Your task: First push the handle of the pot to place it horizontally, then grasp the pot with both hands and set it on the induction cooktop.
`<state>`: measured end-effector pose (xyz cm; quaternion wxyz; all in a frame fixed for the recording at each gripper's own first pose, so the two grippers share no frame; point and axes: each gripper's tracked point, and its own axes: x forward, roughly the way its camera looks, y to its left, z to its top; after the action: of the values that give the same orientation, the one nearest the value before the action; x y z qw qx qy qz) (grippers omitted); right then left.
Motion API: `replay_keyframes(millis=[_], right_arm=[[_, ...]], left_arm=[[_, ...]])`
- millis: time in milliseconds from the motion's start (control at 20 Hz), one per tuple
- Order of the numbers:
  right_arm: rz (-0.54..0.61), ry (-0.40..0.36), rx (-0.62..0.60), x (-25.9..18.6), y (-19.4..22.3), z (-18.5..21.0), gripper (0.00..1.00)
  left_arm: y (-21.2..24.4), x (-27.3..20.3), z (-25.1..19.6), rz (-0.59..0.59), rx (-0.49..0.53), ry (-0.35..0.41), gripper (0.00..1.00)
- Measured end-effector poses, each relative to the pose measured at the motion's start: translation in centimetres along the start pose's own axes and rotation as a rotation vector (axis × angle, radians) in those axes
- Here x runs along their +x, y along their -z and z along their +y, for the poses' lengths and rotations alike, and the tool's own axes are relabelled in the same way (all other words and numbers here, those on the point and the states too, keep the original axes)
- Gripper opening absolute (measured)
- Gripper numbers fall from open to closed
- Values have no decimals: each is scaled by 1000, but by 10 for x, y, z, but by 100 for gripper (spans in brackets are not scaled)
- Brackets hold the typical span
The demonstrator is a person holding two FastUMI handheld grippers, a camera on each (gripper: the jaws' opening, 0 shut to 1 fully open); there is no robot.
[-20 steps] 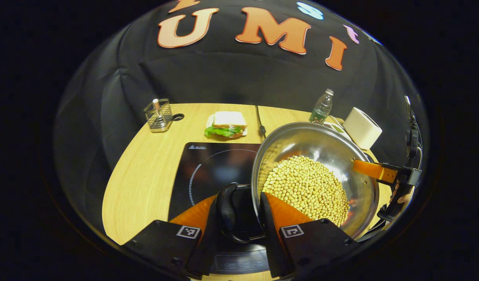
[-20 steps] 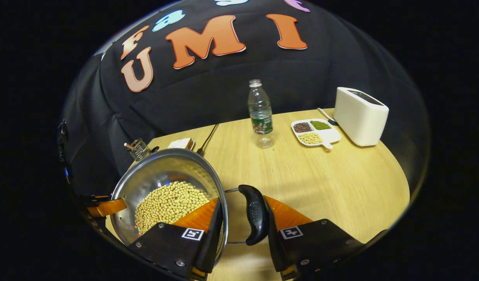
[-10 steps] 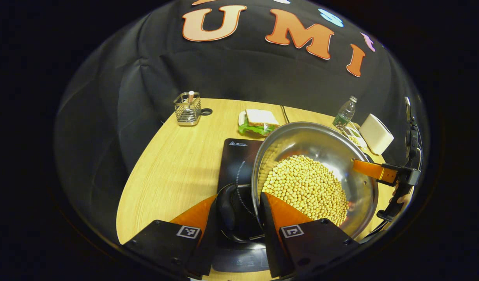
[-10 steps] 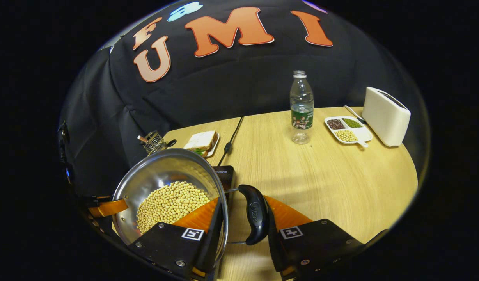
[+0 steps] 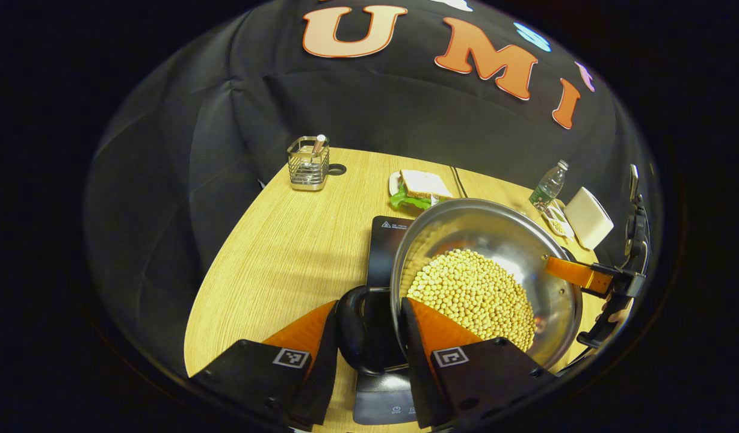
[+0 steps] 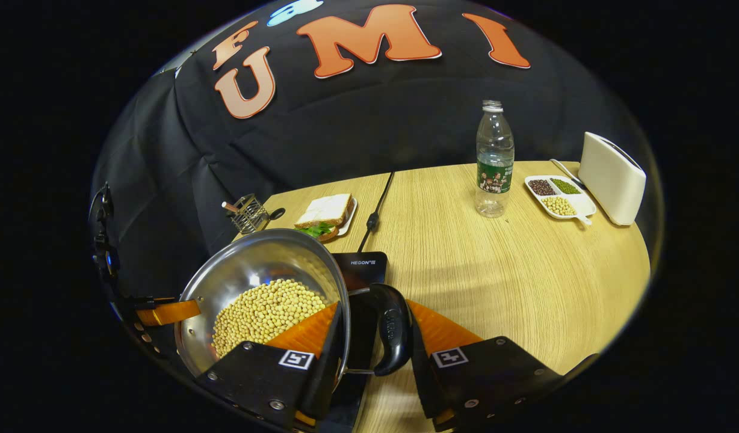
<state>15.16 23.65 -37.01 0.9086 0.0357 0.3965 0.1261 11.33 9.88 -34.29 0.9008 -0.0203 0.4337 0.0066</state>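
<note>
At the bottom of the left gripper view, the left gripper [image 5: 366, 337] was clamped on the pot's left handle [image 5: 352, 337], one finger outside the black loop and the other inside the rim. In the right gripper view, the right gripper [image 6: 374, 340] gripped the opposite handle [image 6: 392, 337] the same way, both fingers pressing on it. Between them hung the pot [image 5: 487, 240], a steel bowl part-filled with soybeans [image 5: 475, 294], carried above the counter [image 5: 285, 246] and over the near part of the induction cooktop [image 5: 386, 240].

Loaded like this the pot was probably heavy, and its polished wall slippery, so the handles looked the right places to hold. The loose beans could shift or spill if it tipped, so keeping both sides level mattered.

Beyond lay a sandwich [image 6: 326, 211] on a plate, a wire holder [image 5: 309, 163], then a bottle [image 6: 494, 159], a divided dish [image 6: 559, 196] and a white appliance [image 6: 612, 178].
</note>
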Motion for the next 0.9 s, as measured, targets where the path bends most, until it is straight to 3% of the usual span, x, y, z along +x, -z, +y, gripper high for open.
replay_keyframes(millis=[50,150,200,300,400,500,650,700,900], right_arm=[[0,-9,-1,-2,1,1,58],[-19,-11,-6,-8,-6,-2,61],[-29,-4,-7,-12,-9,-6,56],[-49,11,-16,-20,-13,-12,75],[-69,31,-30,-34,-17,-21,82],[-105,46,-39,-51,-25,-28,95],[-183,68,-32,-84,-43,-45,94],[-207,72,-22,-97,-49,-52,94],[-314,124,-34,-151,-73,-87,94]], left_arm=[[2,-1,0,4,3,-5,59],[-1,-5,0,-16,17,-21,65],[-7,-10,1,-38,34,-41,65],[-17,-21,1,-86,65,-71,71],[-26,-34,0,-131,76,-104,87],[-32,-50,-11,-172,85,-103,91],[-50,-81,-24,-255,144,-133,93],[-58,-93,-33,-294,159,-137,100],[-88,-142,-83,-457,134,-66,99]])
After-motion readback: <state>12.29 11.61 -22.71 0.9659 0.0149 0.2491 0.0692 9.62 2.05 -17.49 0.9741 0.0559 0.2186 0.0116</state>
